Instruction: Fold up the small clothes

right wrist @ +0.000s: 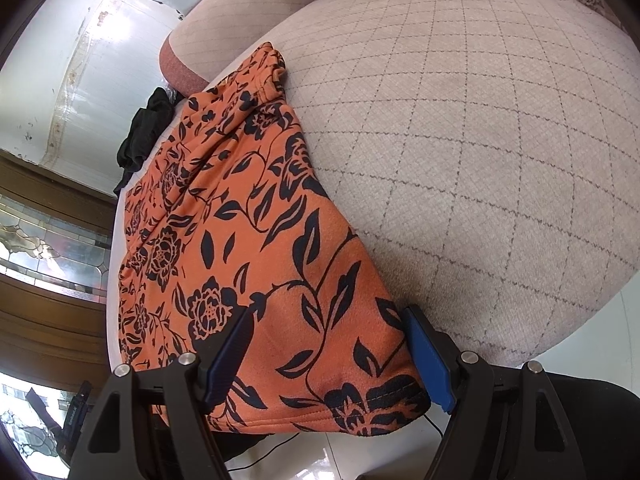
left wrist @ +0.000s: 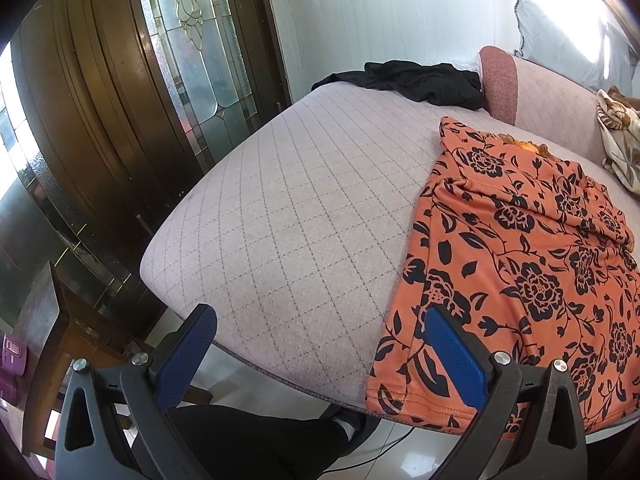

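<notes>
Overhanging the bed's near edge, the orange garment's hem sits between both grippers' wide, empty jaws.

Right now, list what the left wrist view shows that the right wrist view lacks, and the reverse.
Left only: the open left gripper, the purple item on the low wooden stand. Right only: the open right gripper straddling the hem corner, and the dark device at lower left. Both: orange floral garment, black garment, quilted bed.
</notes>
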{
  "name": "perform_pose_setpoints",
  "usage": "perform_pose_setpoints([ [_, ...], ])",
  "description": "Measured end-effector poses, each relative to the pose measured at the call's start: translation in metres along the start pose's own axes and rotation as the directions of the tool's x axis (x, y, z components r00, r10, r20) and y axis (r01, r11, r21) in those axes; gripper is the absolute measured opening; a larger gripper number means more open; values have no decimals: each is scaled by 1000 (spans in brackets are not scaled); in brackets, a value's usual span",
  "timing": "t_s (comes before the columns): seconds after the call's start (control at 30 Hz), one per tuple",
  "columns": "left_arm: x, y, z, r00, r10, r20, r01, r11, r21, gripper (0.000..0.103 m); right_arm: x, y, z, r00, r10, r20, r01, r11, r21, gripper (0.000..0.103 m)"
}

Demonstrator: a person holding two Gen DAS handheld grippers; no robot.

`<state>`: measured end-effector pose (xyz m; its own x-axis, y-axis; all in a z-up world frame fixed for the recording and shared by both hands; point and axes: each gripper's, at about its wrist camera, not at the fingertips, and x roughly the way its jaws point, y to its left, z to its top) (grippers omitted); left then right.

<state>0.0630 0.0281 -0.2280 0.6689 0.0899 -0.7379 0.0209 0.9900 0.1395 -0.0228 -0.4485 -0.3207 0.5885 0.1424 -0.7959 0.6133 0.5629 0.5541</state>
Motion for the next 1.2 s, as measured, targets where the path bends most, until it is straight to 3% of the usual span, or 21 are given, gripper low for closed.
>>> perform_pose_setpoints([
  [0.1, 10, -3, -4, 998, -34, -52, 34, 999, 7, 103, 0, 1, 0, 1000, -1, 1, 1, 1000, -1, 80],
  [0.2, 34, 3, -15, 975, -118, -189, 107, 992, -64, 103, 0, 1, 0, 1000, -4, 1, 4, 1000, -4, 80],
  [0.3, 54, 9, -29, 952, -128, -280, 102, 989, -105, 103, 0, 0, 0, 1000, -5, 3, 5, 1000, -7, 80],
  [0.4, 64, 12, -40, 938, -126, -322, 93, 989, -115, 103, 0, 0, 1, 1000, -5, 3, 5, 1000, -8, 80],
  [0.57, 67, 10, -48, 933, -142, -332, 107, 987, -122, 101, 1, -1, 2, 1000, -4, 3, 4, 1000, -9, 80],
  [0.73, 62, -8, -46, 924, -207, -321, 187, 978, -93, 83, 2, -1, 2, 1000, -2, 4, 2, 1000, -8, 81],
  [1.03, 81, -47, -38, 884, -265, -386, 263, 963, -59, 81, 3, 2, -1, 1000, -11, 28, 12, 1000, -6, 81],
  [1.1, 79, -54, -35, 891, -257, -374, 258, 965, -48, 80, 3, 8, -5, 999, -36, 34, 37, 998, -47, 79],
  [1.2, 74, -67, -29, 901, -252, -354, 264, 964, -13, 65, 4, 21, -11, 992, -109, 56, 116, 983, -141, 66],
])
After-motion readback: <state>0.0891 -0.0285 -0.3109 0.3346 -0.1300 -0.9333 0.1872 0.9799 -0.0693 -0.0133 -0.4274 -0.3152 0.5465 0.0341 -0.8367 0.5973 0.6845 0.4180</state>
